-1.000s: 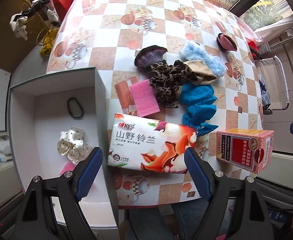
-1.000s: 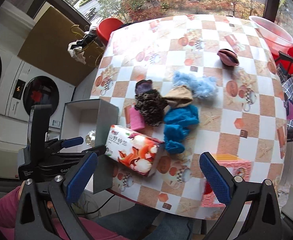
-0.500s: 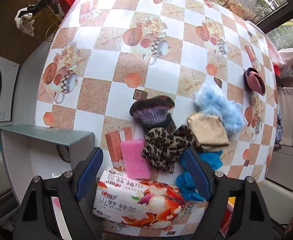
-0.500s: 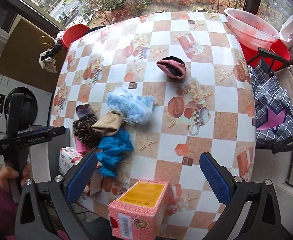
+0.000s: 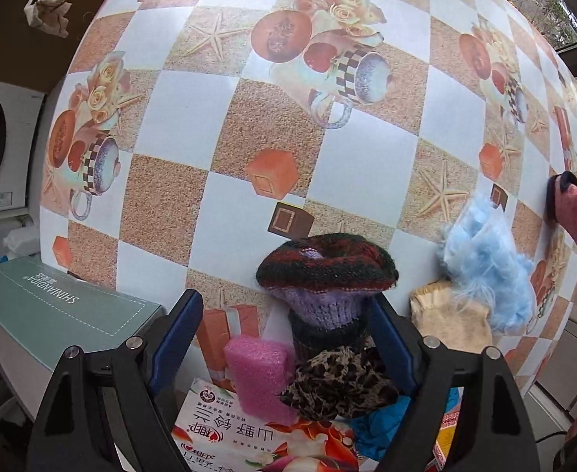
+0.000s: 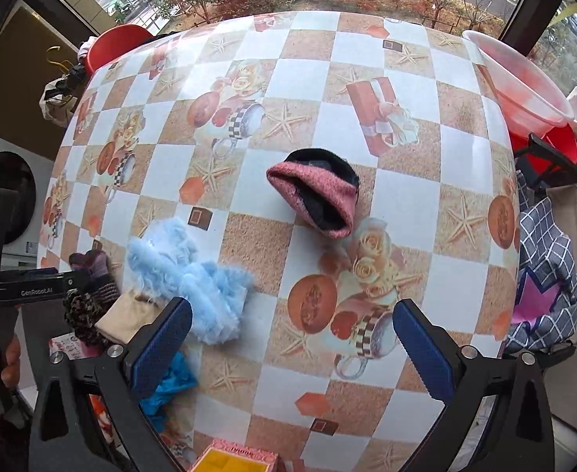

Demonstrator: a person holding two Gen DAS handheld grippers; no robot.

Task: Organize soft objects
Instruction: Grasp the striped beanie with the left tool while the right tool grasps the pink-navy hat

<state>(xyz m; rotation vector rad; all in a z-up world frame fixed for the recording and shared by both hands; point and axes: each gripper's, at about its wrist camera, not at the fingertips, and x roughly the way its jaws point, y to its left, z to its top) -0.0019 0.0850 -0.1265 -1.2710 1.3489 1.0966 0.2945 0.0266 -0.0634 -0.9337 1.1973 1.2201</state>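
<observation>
In the left wrist view my left gripper hangs open over the pile, its blue pads either side of a dark knitted sock with a purple band, a leopard scrunchie and a pink sponge, without touching them. A fluffy light-blue piece and a beige cloth lie to the right. My right gripper is open above bare tablecloth. A pink and black knitted sock lies beyond it, the light-blue fluff by its left finger. The left gripper shows at the left edge.
A grey-green open box stands off the table's left edge. A printed tissue pack and blue cloth lie at the near edge, with a pink carton beside. A pink basin sits far right.
Both grippers have sunk and moved forward over the table. The left one went from above the box and tissue pack to the sock pile; the right one swung right toward the pink sock.
</observation>
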